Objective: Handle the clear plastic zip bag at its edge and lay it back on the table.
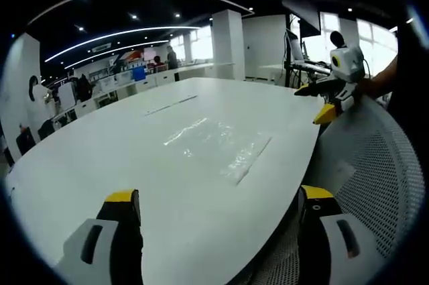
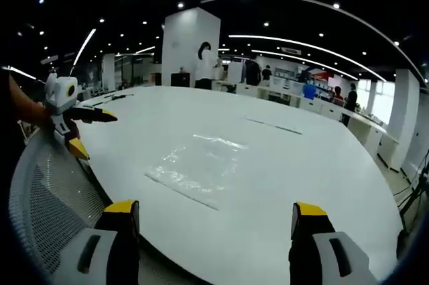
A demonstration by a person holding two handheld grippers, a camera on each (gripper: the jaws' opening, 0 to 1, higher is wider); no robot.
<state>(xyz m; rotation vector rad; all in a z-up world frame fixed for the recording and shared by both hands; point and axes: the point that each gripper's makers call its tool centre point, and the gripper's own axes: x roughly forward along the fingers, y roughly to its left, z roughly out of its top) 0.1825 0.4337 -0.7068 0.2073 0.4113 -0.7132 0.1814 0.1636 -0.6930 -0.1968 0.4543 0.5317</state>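
Both claws, left claw (image 1: 218,214) and right claw (image 2: 216,221), are hanging spread, gripping nothing; the zip bag (image 2: 198,166) is lying flat ahead on the table (image 2: 322,164), so its thin edge risks slipping.

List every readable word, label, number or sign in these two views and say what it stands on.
None can be read.
Zip bag on the white table: clear, no print visible.
Left hand-held gripper and right hand-held gripper: yellow tips, no visible lettering.
Ceiling sign far back: too small and blurred to read.
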